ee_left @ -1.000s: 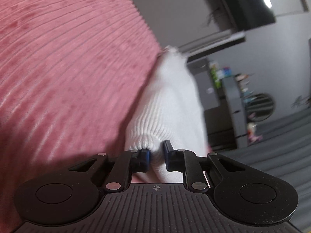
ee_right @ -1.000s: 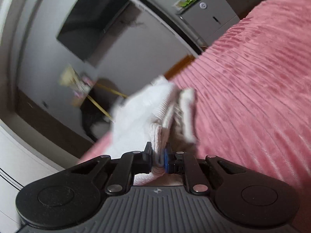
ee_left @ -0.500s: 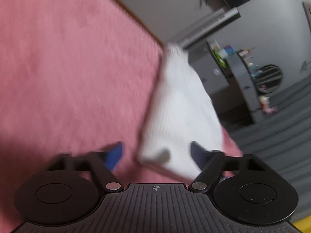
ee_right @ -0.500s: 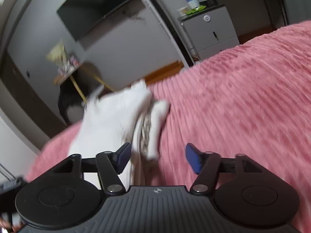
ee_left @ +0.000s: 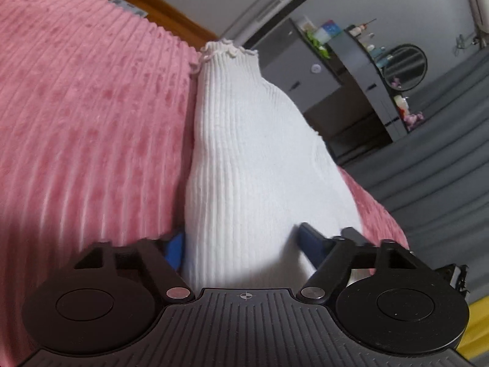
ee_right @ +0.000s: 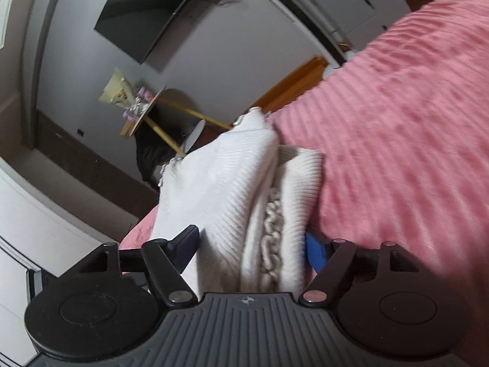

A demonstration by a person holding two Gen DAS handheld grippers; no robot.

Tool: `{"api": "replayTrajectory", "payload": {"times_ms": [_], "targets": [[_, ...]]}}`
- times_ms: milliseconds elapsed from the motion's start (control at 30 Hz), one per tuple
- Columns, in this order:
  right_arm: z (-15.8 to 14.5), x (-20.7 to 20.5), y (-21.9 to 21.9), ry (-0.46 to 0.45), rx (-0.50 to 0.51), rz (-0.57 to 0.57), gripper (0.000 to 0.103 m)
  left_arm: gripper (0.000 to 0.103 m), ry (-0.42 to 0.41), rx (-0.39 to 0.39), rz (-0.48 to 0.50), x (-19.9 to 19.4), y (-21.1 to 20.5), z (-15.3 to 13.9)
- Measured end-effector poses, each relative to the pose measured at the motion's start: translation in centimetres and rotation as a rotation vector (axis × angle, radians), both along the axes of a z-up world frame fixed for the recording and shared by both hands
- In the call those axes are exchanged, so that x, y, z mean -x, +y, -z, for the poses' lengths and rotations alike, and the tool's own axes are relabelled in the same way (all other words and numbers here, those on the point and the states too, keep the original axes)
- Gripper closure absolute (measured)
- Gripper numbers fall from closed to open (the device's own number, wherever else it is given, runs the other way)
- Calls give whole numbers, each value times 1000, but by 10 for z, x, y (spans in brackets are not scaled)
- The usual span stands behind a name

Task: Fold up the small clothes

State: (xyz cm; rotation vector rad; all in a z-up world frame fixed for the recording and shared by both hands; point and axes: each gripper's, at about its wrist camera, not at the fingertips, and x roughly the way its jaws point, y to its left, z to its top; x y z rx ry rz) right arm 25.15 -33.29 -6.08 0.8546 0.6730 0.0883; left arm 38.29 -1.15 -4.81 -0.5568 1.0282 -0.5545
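Left wrist view: the left gripper [ee_left: 241,244] stands with its jaws spread wide and closing at this moment. The white ribbed knit garment with a frilled cuff [ee_left: 244,140] lies between them, but the blue pads [ee_left: 174,250] are not seen to press on it; the garment rests unheld on the pink ribbed plush bedspread [ee_left: 85,116]. Its long axis runs straight ahead from the jaws, near end between the fingers, frilled cuff at the far end close to the bed's edge.

Right wrist view: the right gripper [ee_right: 253,244] also stands with jaws apart. The same garment [ee_right: 226,189] shows here as a folded stack, with a second ribbed layer and a crinkled edge exposed between the layers. The stack sits in the gap between the fingers and extends ahead and to the left; no clamping is visible. The bedspread [ee_right: 397,140] is bare to the right.

Judgement: the fold appears laid down and let go. Both grippers are about equally near, each at a near end of the garment. Any further fold would turn on the long axis running forward from both jaws, so a re-grip at the near edge would carry it toward the cuff.
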Motion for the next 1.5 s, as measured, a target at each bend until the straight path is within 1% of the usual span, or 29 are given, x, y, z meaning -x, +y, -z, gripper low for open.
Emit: {"api": "replayTrajectory", "payload": {"times_ms": [33,67,100,133,200,267,333,467,500,533,567,600,633,667,700,733,800,867,933,1000,1033,1067,1100,1133,1200,1267,1333,1400,1500], "targets": [[2,-5,1,10,-2,0,45,39,10,9,-7,-2,0,3],[3,-9,2,20,-2,6,54,45,15,30,-15,-3,3,4],[5,-12,3,21,-11,9,60,53,26,54,-19,-4,6,5],[5,-14,5,22,-19,14,61,58,33,67,-28,-1,9,4],[-5,-15,14,29,32,13,66,60,-15,45,-24,10,9,-9],[-24,-9,30,-4,82,-9,66,60,-76,17,-9,25,16,-28],[-41,-6,47,-39,117,-52,66,60,-135,5,-19,42,25,-47],[-58,3,87,-85,175,-157,66,60,-207,-82,-67,79,57,-67],[-59,5,96,-90,179,-181,66,59,-206,-95,-94,88,67,-66],[-57,6,106,-91,178,-208,66,55,-196,-102,-121,94,76,-62],[-55,6,114,-84,181,-229,65,51,-169,-139,-160,98,84,-56],[-50,6,124,-68,198,-245,60,50,-130,-210,-207,102,91,-49],[-44,5,130,-19,216,-250,56,50,-101,-278,-240,107,96,-45],[-39,5,134,51,235,-251,48,46,-106,-299,-254,116,101,-45],[-38,10,136,77,259,-235,42,39,-128,-275,-267,127,108,-49],[-44,20,135,61,275,-208,41,29,-142,-265,-287,139,113,-54],[-61,38,136,25,355,-158,40,25,-185,-266,-318,158,116,-63],[-78,46,148,-11,479,-123,44,21,-203,-270,-322,168,109,-65],[-91,41,167,-50,565,-154,54,18,-190,-273,-318,174,102,-62],[-99,32,189,-76,616,-217,69,18,-171,-291,-317,175,93,-58],[-100,25,196,-88,642,-245,72,18,-173,-310,-313,176,89,-56],[-98,23,206,-87,688,-265,81,17,-178,-338,-308,175,88,-56],[-96,21,212,-71,735,-283,83,16,-176,-361,-304,176,87,-52],[-90,22,217,-48,785,-301,83,15,-165,-369,-299,175,87,-47],[-76,28,224,-1,857,-328,84,12,-134,-347,-293,170,88,-34],[-65,28,228,-1,905,-337,85,10,-135,-319,-308,170,91,-28],[-62,28,232,-10,937,-343,85,12,-143,-331,-311,175,92,-31],[-68,26,237,5,943,-337,84,14,-158,-326,-332,184,96,-42],[-92,46,237,-12,879,-307,84,15,-191,-340,-410,195,105,-54]]}}
